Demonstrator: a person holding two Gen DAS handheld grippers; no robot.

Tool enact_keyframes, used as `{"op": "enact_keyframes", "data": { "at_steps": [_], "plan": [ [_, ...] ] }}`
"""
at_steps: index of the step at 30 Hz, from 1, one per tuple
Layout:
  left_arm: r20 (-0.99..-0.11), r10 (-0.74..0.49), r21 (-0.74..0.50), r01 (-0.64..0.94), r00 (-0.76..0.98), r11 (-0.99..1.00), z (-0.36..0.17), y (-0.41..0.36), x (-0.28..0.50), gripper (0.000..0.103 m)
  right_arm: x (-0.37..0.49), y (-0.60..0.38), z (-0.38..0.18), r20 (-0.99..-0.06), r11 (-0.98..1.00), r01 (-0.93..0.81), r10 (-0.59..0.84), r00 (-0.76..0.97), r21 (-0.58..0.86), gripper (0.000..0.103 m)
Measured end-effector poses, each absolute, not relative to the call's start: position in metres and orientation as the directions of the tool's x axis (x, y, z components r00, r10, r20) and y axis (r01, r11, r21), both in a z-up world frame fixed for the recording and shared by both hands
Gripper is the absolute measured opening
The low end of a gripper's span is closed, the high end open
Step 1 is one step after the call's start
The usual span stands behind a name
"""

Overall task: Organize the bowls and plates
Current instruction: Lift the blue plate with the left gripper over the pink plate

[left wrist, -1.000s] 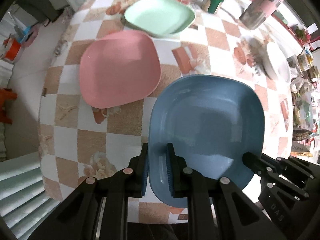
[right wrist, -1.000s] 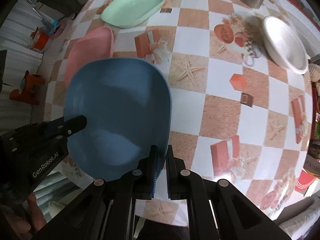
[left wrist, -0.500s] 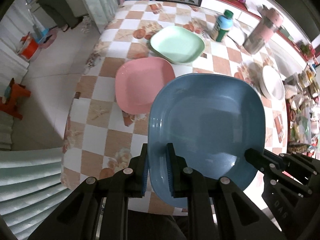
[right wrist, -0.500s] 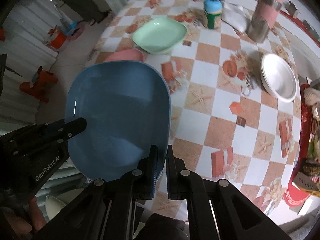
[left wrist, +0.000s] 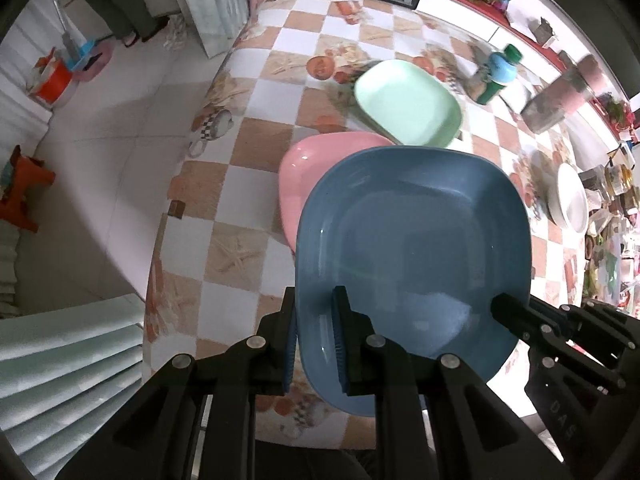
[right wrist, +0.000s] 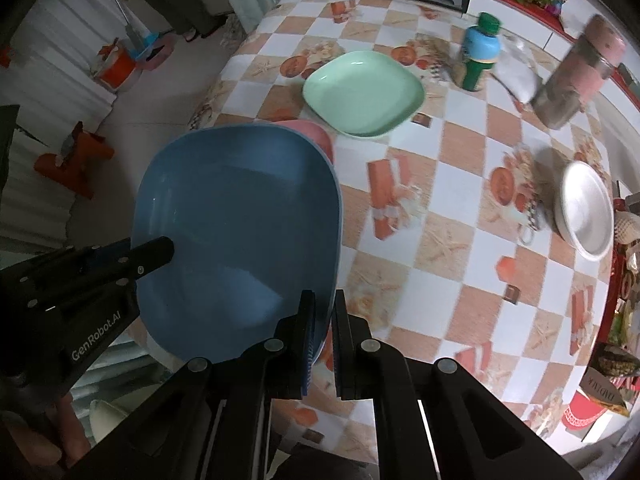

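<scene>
Left wrist view: left gripper (left wrist: 314, 336) points down w/ both pads clamped on the near-left rim of the blue plate (left wrist: 412, 252), one finger outside the rim, the other inside the well. Right gripper (left wrist: 505, 307) reaches in from the right edge & pinches the plate's near-right rim. Plate is held off the table (left wrist: 248, 152), roughly level, covering most of the pink plate (left wrist: 304, 164) lying on the checkered cloth under it; only pink's left & far edges show. Green plate (left wrist: 408, 104) sits on the cloth just beyond pink, apparently overlapping its far edge. Green-capped bottle (left wrist: 494, 76) & a pink-lidded jar (left wrist: 560, 100) stand further back at right, white bowl (left wrist: 570, 196) near the right table edge. Right wrist view: right gripper (right wrist: 323, 322) is clenched on the blue plate (right wrist: 240, 232) at its near-right rim, pads nearly closed w/ only the thin rim between. Left gripper (right wrist: 160, 250) comes in from the left, its tip over the plate's left rim. Pink plate (right wrist: 316, 134) peeks out past blue's far-right corner; green plate (right wrist: 364, 92) lies beyond it, apart from the blue one. Bottle (right wrist: 478, 60) & jar (right wrist: 576, 76) stand behind, white bowl (right wrist: 586, 208) well to the right. Part of a hand (right wrist: 36, 440) shows at bottom left.
</scene>
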State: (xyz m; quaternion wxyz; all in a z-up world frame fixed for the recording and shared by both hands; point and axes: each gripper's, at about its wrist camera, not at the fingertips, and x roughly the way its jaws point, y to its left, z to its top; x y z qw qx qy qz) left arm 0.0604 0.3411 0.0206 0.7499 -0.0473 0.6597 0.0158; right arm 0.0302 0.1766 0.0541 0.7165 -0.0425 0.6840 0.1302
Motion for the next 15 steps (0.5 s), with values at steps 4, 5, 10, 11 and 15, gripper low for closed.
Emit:
{"op": "enact_keyframes", "data": {
  "at_steps": [4,5,10,11,15],
  "plan": [
    [-0.993,-0.048,-0.057,-0.081,0.108,0.995,0.008,0.354,0.084,0.018,0.05,0.193,0.04,-0.994,0.968,-0.228,0.109,0.011,0.103,0.009],
    [-0.993,-0.051,-0.06,-0.079,0.105,0.995,0.005,0.357,0.09,0.018,0.057,0.198,0.036,-0.995,0.97,-0.223,0.099,0.007,0.095,0.009],
    [-0.994,-0.064,-0.069,-0.05,0.089,0.996,-0.011,0.363,0.116,0.018,0.082,0.206,0.022,-0.998,0.977,-0.205,0.061,0.004,0.059,0.009],
    [-0.995,-0.064,-0.067,-0.041,0.082,0.997,-0.016,0.363,0.12,0.018,0.087,0.206,0.017,-0.998,0.979,-0.196,0.056,-0.002,0.055,0.009],
    [-0.997,-0.051,-0.052,-0.014,0.065,0.999,-0.033,0.361,0.134,0.019,0.101,0.207,-0.002,-0.999,0.984,-0.173,0.035,-0.021,0.039,0.009]
  ]
}}
